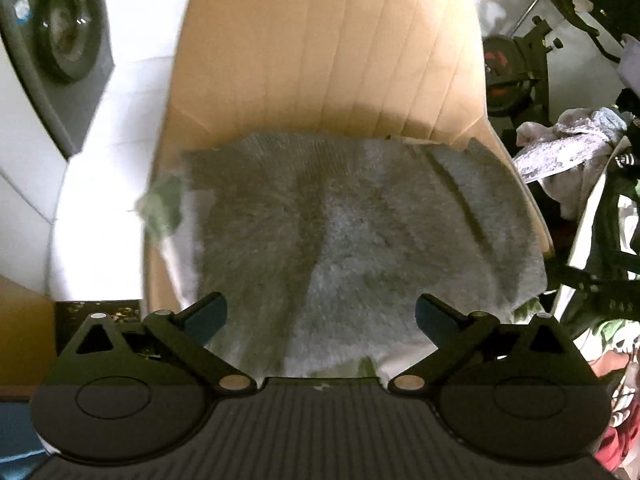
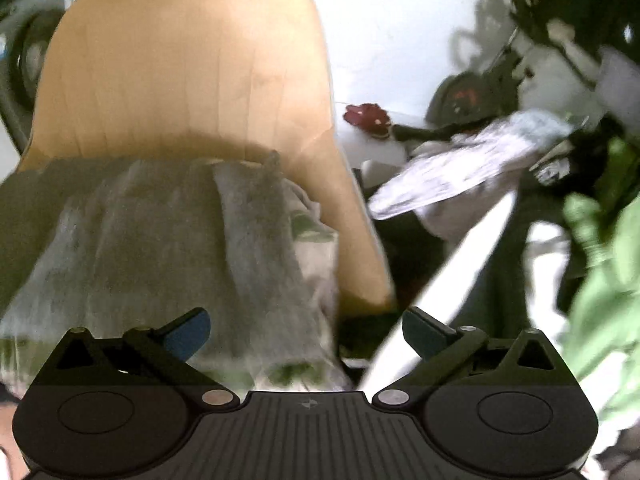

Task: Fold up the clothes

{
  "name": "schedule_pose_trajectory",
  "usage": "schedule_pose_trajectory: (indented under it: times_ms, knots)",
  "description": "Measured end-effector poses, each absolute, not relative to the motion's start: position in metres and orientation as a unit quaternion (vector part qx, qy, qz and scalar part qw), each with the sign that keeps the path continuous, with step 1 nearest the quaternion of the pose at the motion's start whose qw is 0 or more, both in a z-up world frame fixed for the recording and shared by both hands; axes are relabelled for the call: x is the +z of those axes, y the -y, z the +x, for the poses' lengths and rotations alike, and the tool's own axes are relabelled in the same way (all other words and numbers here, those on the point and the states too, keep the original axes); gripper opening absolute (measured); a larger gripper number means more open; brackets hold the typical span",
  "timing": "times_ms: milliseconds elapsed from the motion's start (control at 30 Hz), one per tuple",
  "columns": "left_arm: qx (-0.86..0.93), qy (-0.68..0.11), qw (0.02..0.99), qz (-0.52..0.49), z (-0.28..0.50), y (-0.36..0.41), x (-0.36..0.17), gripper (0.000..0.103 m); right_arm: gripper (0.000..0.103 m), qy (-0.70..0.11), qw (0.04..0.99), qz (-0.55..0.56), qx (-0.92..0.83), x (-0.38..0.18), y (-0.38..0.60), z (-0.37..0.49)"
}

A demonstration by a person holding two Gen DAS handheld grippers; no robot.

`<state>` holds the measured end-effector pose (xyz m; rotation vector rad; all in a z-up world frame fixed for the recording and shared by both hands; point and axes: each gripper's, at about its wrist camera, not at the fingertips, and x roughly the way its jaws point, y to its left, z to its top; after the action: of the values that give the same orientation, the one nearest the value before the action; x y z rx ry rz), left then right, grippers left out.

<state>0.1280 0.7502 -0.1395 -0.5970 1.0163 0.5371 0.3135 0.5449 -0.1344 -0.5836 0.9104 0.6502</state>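
A folded grey fuzzy garment (image 1: 352,232) lies flat on the seat of a tan chair (image 1: 328,40), on top of other folded pieces with green print peeking out at its left edge. My left gripper (image 1: 320,320) hovers open just above the garment's near edge, nothing between its fingers. In the right wrist view the same grey garment (image 2: 168,240) covers the tan chair (image 2: 188,64), with white and green cloth (image 2: 312,232) showing under its right side. My right gripper (image 2: 306,334) is open and empty over the stack's right front corner.
A washing machine (image 1: 60,40) stands at the far left. To the right of the chair, a pile of loose clothes (image 1: 576,152) hangs over a dark rack; it shows as a light patterned cloth (image 2: 460,168). A bright green garment (image 2: 600,280) fills the right edge.
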Motion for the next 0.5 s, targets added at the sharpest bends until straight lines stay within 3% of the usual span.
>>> schedule_pose_trajectory:
  times_ms: [267,500]
  knots:
    - [0.248,-0.481,0.8,-0.26,0.101,-0.699,-0.101,0.102,0.102,-0.442,0.796,-0.246,0.332,-0.067,-0.513,0.252]
    - [0.266,-0.471,0.801,-0.257,0.089,-0.654,-0.077,0.102,0.102,-0.472,0.757,-0.237,0.385,-0.048,-0.47,0.229]
